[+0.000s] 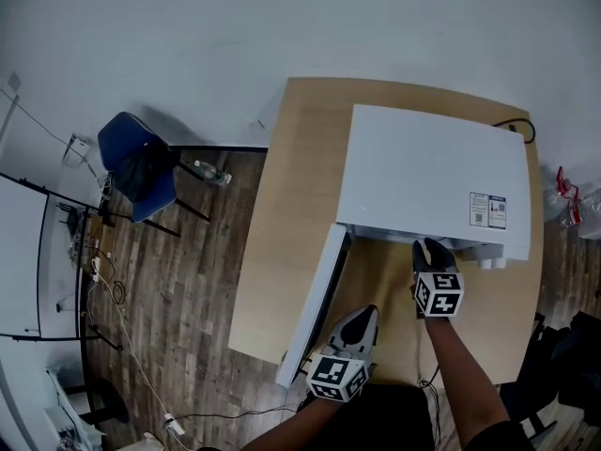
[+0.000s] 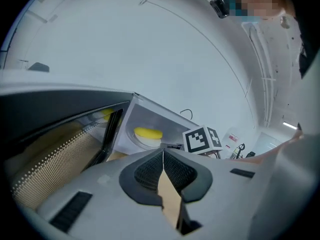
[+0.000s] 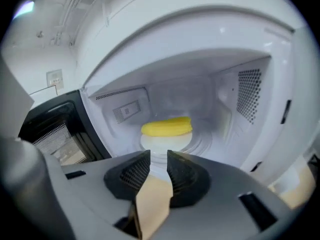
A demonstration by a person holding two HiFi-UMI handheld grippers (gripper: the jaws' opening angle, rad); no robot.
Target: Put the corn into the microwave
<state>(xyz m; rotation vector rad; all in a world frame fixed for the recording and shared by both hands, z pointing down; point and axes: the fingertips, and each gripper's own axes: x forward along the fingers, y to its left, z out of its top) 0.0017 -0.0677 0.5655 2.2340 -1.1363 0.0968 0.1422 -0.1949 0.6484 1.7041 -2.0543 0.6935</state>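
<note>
The yellow corn (image 3: 166,126) lies on a white dish (image 3: 161,143) inside the open white microwave (image 1: 432,172). My right gripper (image 3: 158,157) hovers just in front of the cavity, a little short of the dish, its jaws a small way apart with nothing between them. In the head view the right gripper (image 1: 432,249) sits at the microwave's front opening. My left gripper (image 1: 362,319) hangs near the swung-out door (image 1: 315,303), jaws shut and empty. From the left gripper (image 2: 163,154) I see the corn (image 2: 148,133) in the cavity, with the right gripper's marker cube beside it.
The microwave stands on a wooden table (image 1: 282,224), and its door juts toward the table's front-left edge. A black cable (image 1: 518,126) runs behind the microwave. A blue chair (image 1: 141,167) and a bottle (image 1: 211,173) are off to the left on the wood floor.
</note>
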